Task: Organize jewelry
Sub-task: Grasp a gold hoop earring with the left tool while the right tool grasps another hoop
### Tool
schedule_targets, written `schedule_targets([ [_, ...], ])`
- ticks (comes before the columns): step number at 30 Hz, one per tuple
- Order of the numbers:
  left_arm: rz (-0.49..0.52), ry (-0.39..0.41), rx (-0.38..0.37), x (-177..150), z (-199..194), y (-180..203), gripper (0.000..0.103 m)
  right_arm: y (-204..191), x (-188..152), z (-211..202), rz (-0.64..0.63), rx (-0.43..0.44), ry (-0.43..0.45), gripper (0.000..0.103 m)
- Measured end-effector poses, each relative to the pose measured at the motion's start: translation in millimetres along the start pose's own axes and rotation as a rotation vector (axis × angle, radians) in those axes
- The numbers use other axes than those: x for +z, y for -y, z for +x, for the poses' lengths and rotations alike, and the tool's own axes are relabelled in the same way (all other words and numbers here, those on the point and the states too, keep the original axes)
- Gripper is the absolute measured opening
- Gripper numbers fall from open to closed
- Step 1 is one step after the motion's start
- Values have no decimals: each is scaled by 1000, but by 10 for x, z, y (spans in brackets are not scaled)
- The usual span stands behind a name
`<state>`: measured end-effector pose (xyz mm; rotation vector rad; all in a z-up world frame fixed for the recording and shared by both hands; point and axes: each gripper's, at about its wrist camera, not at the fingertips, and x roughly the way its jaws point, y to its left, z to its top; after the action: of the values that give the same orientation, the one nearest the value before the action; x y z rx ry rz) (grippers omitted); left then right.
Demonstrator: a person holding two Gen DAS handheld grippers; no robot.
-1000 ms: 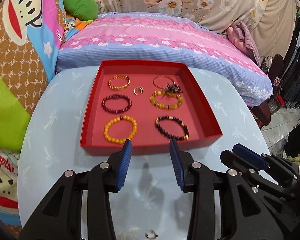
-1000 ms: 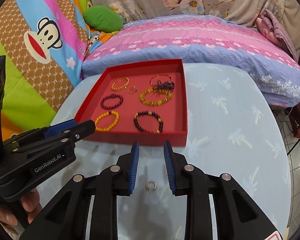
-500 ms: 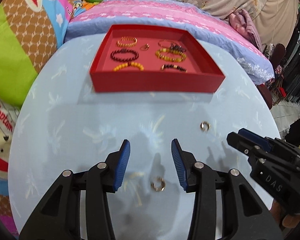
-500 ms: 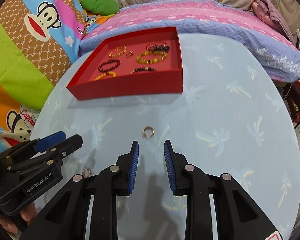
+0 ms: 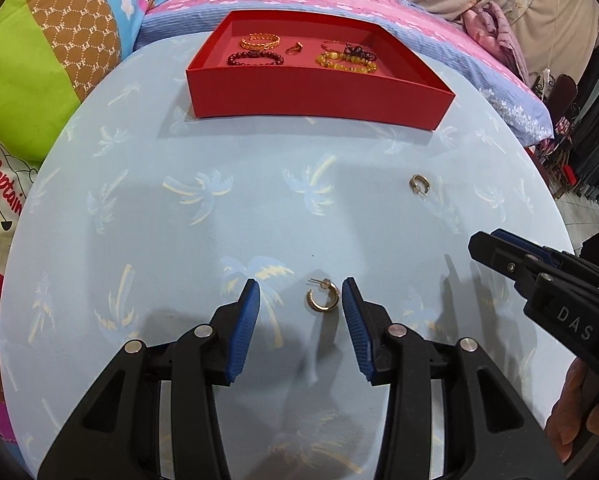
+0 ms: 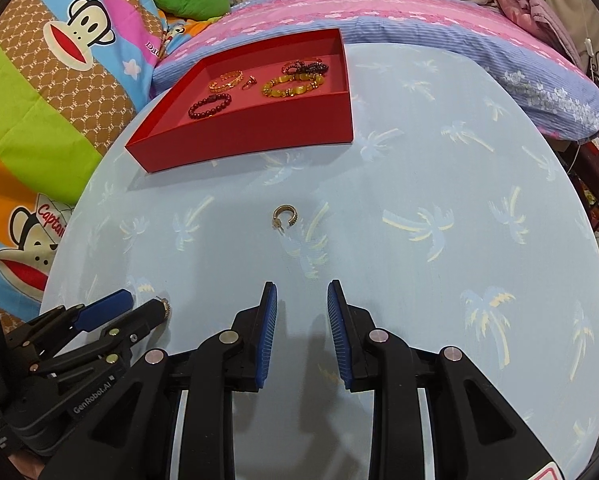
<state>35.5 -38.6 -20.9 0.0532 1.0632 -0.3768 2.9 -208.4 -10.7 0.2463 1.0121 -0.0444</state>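
Left claw (image 5: 300, 295) gapes around gold hoop earring (image 5: 323, 297), pads not touching

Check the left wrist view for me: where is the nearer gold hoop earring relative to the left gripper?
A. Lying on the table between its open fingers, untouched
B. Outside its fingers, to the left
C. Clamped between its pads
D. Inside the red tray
A: the hoop earring lies flat on the blue table in the gap of the left gripper, with neither pad touching it.
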Motion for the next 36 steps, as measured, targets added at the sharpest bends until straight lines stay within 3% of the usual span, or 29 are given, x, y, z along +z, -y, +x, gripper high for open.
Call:
schedule_targets([
  [5,32,3,26,-36,28,61,39,17,-4,4,4,0,-4,27],
  [13,42,9,45,-37,27,23,16,-2,9,43,-4,3,-6,27],
  [36,10,13,66,210,136,-152,16,-212,399,482,-62,-12,-16,27],
])
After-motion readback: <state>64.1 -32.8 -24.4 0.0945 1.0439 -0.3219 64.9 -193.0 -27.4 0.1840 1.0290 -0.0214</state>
